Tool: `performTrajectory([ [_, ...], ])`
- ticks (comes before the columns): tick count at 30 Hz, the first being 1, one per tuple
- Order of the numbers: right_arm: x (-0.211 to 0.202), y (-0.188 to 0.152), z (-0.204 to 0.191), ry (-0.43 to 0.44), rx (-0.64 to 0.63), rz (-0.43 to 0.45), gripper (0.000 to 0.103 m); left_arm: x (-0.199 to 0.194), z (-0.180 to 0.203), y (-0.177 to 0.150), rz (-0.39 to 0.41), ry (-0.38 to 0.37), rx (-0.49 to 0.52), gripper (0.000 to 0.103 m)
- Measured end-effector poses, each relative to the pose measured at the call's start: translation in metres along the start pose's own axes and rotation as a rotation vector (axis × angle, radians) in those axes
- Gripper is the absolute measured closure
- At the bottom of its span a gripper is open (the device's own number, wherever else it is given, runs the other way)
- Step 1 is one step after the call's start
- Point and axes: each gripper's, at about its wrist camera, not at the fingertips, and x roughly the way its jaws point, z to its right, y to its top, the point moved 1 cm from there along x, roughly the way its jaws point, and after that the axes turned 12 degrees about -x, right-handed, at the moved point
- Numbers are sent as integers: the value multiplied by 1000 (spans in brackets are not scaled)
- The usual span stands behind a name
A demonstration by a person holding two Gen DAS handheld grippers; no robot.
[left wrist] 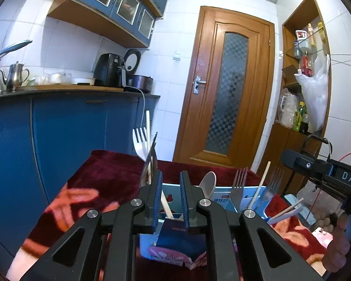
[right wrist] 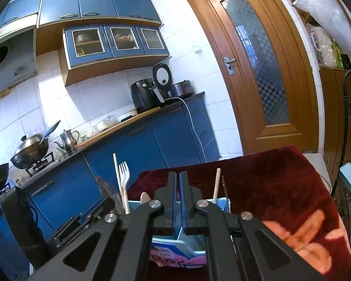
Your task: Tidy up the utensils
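A plush maroon cloth (left wrist: 110,171) covers the surface. Left tongs (left wrist: 171,196) stand narrowly parted around a slim wooden chopstick (left wrist: 167,207); right tongs (right wrist: 177,199) sit nearly closed, empty.

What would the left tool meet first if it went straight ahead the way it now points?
Probably the blue box just past the left tool. A light wooden stick leans between its open fingers, so that may touch first; depth is hard to judge in this fisheye view.

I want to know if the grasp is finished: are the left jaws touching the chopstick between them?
Apart. In the left wrist view the chopstick stands between open jaws with gaps both sides.
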Motion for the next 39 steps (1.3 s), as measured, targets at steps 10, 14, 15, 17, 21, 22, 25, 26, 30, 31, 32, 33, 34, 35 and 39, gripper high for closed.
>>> performTrajectory([
  [10,-30,0,-17,16,-15,2,97,-33,0,8,-27,-7,20,88],
  [14,-46,-2,-26,18,-28,-1,93,-51,3,12,-31,-14,31,88],
  [15,-50,-3,-28,18,-31,-2,90,-56,4,12,-35,-14,33,88],
  [17,-57,-5,-32,21,-39,-7,86,-63,5,12,-52,-18,37,88],
  [21,-71,-13,-37,28,-45,-23,67,-81,4,9,-86,-49,30,67],
  [22,-75,-15,-38,24,-48,-27,65,-85,3,9,-87,-51,30,57],
  [25,-85,-23,-40,14,-55,-34,56,-100,2,5,-84,-42,55,48],
  [26,-88,-25,-40,15,-53,-36,56,-103,3,5,-86,-36,61,44],
  [30,-98,-37,-42,8,-52,-52,48,-117,2,-3,-96,-14,92,38],
  [31,-101,-40,-43,3,-54,-55,47,-120,1,-5,-99,-9,98,38],
  [32,-103,-45,-45,-2,-58,-58,46,-122,0,-7,-102,-5,102,37],
  [33,-105,-47,-47,-7,-62,-59,44,-124,-1,-10,-105,0,102,37],
  [34,-107,-50,-49,-13,-67,-61,41,-127,-3,-13,-108,4,97,35],
  [35,-109,-54,-50,-17,-72,-64,39,-129,-5,-15,-111,6,90,33],
  [39,-115,-70,-55,-40,-86,-72,28,-134,-14,-25,-117,25,67,30],
])
